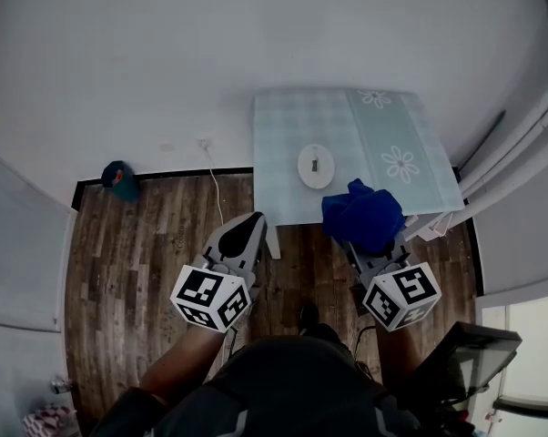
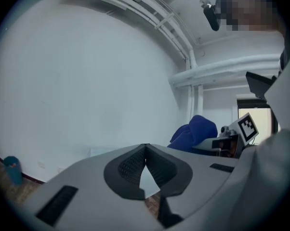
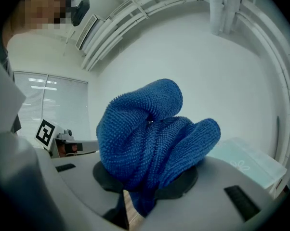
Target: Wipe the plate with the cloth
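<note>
Wooden floor [image 1: 147,244] below you and a pale blue checked table [image 1: 288,135] against the white wall ahead. Now to the jaws. Your right gripper [image 1: 379,264] is clamped on the blue cloth [image 3: 150,138]: in the right gripper view the bunched terry fabric is pinched between the two dark pads, a short tail hangs below them and the bulk bulges up in two fat lobes above. Your left gripper [image 2: 145,147] is closed, its ribbed pads meeting at the tips with nothing between them. Both grippers hang side by side over the floor, short of the table's near edge, the left one well apart from the cloth. From the head view the cloth [image 1: 362,215] overlaps the table's near right corner. Further out, the white plate [image 1: 316,166] sits flat near the middle of the table, a small dark mark on it, apart from the cloth. Off to your left, a teal object [image 1: 119,180] lies on the floor by the wall.
</note>
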`<state>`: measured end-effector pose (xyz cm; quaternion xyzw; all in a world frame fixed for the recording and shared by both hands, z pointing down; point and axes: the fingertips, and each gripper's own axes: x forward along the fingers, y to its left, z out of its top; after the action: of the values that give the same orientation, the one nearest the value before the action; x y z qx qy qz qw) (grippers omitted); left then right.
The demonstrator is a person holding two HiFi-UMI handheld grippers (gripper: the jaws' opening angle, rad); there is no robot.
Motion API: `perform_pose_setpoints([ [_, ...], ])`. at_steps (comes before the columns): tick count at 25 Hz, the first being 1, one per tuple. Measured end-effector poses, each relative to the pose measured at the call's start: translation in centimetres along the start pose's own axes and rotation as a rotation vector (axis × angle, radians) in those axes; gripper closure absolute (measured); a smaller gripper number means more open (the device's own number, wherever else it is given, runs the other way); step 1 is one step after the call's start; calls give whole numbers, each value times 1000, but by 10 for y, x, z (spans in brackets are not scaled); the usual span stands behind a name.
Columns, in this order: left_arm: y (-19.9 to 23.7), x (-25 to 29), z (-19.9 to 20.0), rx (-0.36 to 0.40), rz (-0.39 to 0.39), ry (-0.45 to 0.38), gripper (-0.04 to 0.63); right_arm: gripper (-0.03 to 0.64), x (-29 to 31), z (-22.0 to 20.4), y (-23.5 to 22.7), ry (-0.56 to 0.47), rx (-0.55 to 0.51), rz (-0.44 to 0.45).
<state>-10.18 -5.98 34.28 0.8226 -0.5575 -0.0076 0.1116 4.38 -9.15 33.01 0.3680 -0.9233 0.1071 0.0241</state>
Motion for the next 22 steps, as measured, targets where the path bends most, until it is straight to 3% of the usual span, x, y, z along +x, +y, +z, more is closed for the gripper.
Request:
perform_pose_setpoints([
  [13,8,91,-4,-28,63,34,586,499,39,11,-79,-3,27,72],
  [22,53,130,-13,-37,33,81,584,499,98,7,-102,11,21,2],
])
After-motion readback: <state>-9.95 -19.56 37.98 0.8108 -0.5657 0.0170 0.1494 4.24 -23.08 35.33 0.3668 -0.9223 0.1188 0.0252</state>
